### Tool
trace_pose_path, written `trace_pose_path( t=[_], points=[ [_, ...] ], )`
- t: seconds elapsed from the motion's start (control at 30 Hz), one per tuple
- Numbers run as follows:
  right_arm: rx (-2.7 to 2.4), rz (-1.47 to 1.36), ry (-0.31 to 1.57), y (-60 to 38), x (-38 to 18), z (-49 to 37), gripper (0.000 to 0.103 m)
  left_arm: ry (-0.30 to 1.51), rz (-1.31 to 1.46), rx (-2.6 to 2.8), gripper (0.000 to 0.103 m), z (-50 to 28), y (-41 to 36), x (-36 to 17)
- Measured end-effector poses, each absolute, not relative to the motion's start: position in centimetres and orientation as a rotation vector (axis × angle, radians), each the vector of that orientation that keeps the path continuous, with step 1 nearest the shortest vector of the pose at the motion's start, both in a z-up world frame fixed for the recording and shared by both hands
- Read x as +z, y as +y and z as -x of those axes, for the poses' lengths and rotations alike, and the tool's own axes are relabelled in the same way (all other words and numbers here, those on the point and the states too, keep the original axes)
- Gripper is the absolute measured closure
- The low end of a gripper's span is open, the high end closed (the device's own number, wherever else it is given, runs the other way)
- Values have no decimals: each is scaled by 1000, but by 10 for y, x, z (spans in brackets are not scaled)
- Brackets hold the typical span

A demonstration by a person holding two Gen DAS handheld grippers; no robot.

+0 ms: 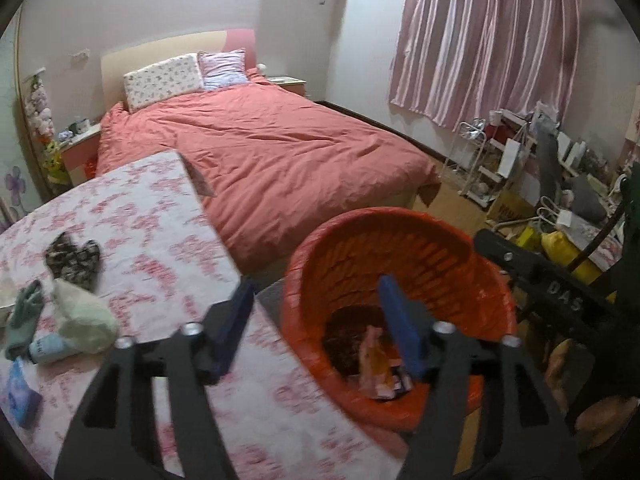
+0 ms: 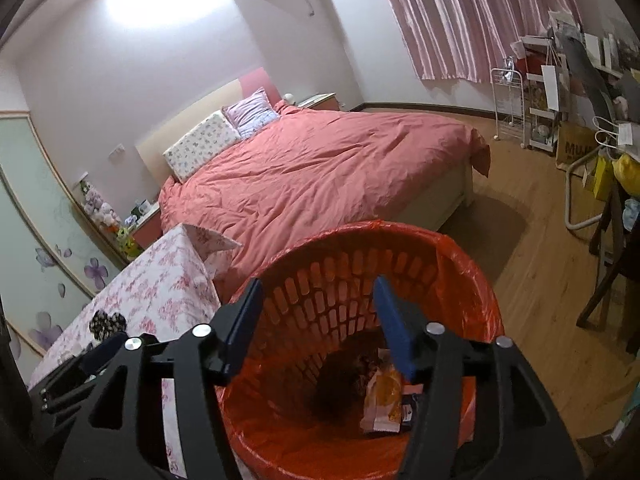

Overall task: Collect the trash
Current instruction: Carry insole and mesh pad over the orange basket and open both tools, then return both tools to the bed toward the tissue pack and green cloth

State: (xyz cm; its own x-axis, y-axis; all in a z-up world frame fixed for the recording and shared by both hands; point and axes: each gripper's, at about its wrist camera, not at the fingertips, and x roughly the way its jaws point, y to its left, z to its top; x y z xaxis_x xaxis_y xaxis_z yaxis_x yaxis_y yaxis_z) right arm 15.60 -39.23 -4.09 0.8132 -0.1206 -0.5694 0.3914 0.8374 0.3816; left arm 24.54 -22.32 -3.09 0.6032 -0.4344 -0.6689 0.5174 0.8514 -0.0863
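Observation:
An orange bin [image 1: 400, 240] lined with an orange bag stands on the floor beside the table; it also fills the right wrist view [image 2: 460, 264]. Wrappers [image 1: 376, 368] lie at its bottom, and they show in the right wrist view [image 2: 384, 396] too. My left gripper [image 1: 316, 312] is open and empty, over the table edge and the bin rim. My right gripper [image 2: 318, 308] is open and empty, above the bin's mouth. On the table's floral cloth [image 1: 160, 240] lie a pale crumpled wad [image 1: 84, 316], a small bottle [image 1: 46, 348], a blue packet [image 1: 20, 396] and a dark patterned cloth [image 1: 74, 260].
A bed with a red duvet [image 1: 260, 152] stands behind the table and bin. Shelves, bags and boxes crowd the right wall [image 1: 520, 168] under pink curtains. A dark chair [image 2: 612, 264] stands on the wooden floor at the right. A green rag [image 1: 24, 312] lies on the table.

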Motion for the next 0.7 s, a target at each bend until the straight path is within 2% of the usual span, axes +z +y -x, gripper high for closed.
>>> trace_pose_path(
  t=[0.03,0.1,0.17,0.2,0.33,0.5,0.7],
  points=[
    [-285,-508,562,-391,-40,-156,39,737,-125,-547,22,-245,-219,-30],
    [-283,-504,561,-388,-38,-154,36,732,-134,-516,13,-242,-203,-31],
    [-288,-501,554,-384,-34,-153,31,742,-129,-489,9,-240,-188,-30],
    [-293,-498,552,-382,-34,-152,28,754,-122,-476,4,-240,-180,-30],
    [-306,-462,551,-365,-29,-151,22,797,-92,-386,4,-241,-141,-30],
    [-291,-404,561,-338,-25,-154,19,822,-65,-256,4,-241,-79,-34],
    [-221,-337,590,-295,-26,-163,19,732,-130,-90,4,-230,-5,-38]
  ],
)
